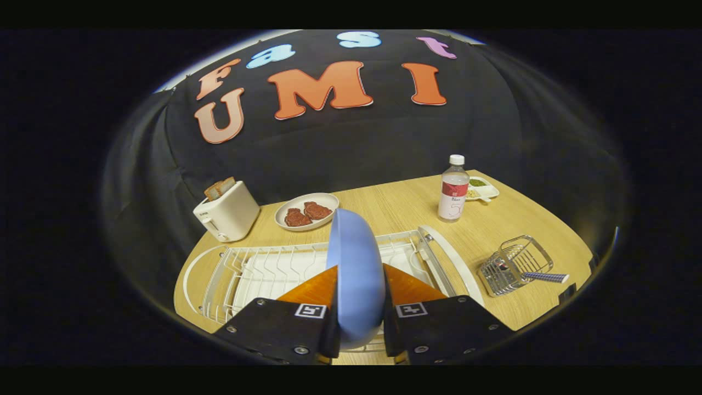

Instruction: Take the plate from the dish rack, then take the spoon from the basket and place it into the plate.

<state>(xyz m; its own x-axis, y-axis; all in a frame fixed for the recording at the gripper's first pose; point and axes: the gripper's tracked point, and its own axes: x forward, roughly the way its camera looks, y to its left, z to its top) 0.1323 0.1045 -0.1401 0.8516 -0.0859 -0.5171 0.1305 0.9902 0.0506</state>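
A blue plate (355,269) stands on edge between my two fingers, over the white wire dish rack (263,271). My gripper (357,307) is shut on the plate's lower rim, one finger on each face. Whether the plate still rests in the rack's slots is hidden by the fingers. To the right of the rack lies a small wire basket (513,263) on its side, with the spoon's blue handle (545,277) sticking out of it toward the right.
A white toaster (226,213) with bread stands beyond the rack on the left. A white plate with two pieces of meat (306,211) sits behind the blue plate. A water bottle (453,189) and a small divided dish (482,188) stand far right on the wooden table (395,203).
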